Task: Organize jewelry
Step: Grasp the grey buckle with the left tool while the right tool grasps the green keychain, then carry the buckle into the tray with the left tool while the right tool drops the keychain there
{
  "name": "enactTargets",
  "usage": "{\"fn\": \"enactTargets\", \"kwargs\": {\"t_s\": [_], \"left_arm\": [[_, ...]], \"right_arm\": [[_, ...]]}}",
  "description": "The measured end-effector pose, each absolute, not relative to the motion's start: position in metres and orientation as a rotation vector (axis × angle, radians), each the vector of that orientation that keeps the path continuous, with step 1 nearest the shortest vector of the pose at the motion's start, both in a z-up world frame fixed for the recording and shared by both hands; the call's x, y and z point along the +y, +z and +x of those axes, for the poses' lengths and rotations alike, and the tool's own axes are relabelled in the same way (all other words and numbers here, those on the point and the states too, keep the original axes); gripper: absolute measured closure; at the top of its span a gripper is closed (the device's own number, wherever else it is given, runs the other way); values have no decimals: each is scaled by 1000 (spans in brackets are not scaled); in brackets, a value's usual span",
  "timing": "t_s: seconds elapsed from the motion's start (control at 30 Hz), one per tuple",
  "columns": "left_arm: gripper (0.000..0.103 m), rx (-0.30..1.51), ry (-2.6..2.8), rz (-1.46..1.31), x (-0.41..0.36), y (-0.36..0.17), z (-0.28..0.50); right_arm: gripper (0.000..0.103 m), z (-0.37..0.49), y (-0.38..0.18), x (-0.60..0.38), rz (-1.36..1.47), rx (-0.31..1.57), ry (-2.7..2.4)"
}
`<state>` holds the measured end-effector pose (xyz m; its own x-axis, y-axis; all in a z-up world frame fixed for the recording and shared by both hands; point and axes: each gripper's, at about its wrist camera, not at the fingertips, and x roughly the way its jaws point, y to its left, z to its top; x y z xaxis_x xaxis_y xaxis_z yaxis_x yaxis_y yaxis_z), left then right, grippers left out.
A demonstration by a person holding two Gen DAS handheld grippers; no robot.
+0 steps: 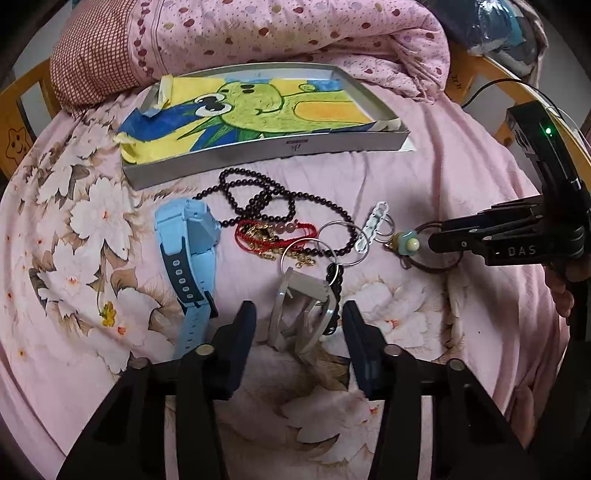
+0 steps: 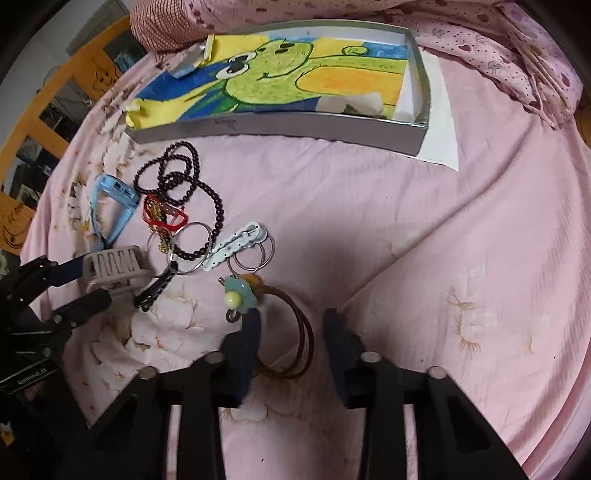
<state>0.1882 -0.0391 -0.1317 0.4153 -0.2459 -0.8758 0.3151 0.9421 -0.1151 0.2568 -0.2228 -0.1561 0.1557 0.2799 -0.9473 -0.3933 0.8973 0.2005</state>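
My left gripper point(image 1: 299, 314) stood astride the grey claw clip point(image 1: 303, 314), jaws partly closed with a gap on each side, so not yet pinching it. My right gripper point(image 2: 291, 325) straddled the brown hair tie point(image 2: 291, 343); its left finger point(image 2: 247, 343) lay on the loop, the other stood clear, so nothing was gripped there either.

Judging by that, I had barely begun. Everything was loose in one heap on the bed: the blue watch point(image 1: 188, 254), the dark beads point(image 1: 258, 195), the red cord bracelet point(image 1: 273, 232) tangled with a gold chain, two steel rings point(image 1: 317, 247), the white hair clip point(image 1: 373, 225) and the flower charm point(image 2: 236, 295) on the tie. The grey box point(image 1: 258, 155) beyond the heap held only a frog drawing point(image 1: 258, 110); no jewelry lay in it.

The surface was a soft pink floral sheet point(image 2: 406, 240), with a bunched quilt point(image 1: 295, 33) behind the box and a yellow wooden bed rail point(image 2: 48, 103) at the edge.
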Motion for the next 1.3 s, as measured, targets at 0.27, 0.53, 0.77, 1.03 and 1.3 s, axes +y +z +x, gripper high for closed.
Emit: {"fn": "enactTargets", "kwargs": {"t_s": [0.27,0.53,0.77,1.03,1.3], "left_arm": [[77,1112,-343,69,-37,-135,189],[80,1083,-338,34,-34,-127,187],[80,989,-335,24,-35,-108,179],[80,877,-347,-80,-29,-68,184],[80,843,-330,-137,-27,-51,253]], "right_arm": [[97,253,-150,-219,-126,1306,486],[100,247,-130,-208,-119,1241,510],[100,239,-103,-191,-143,1132,542],[100,249,-62,-181,-72,972,533],[100,290,-30,-178,25,810,494]]}}
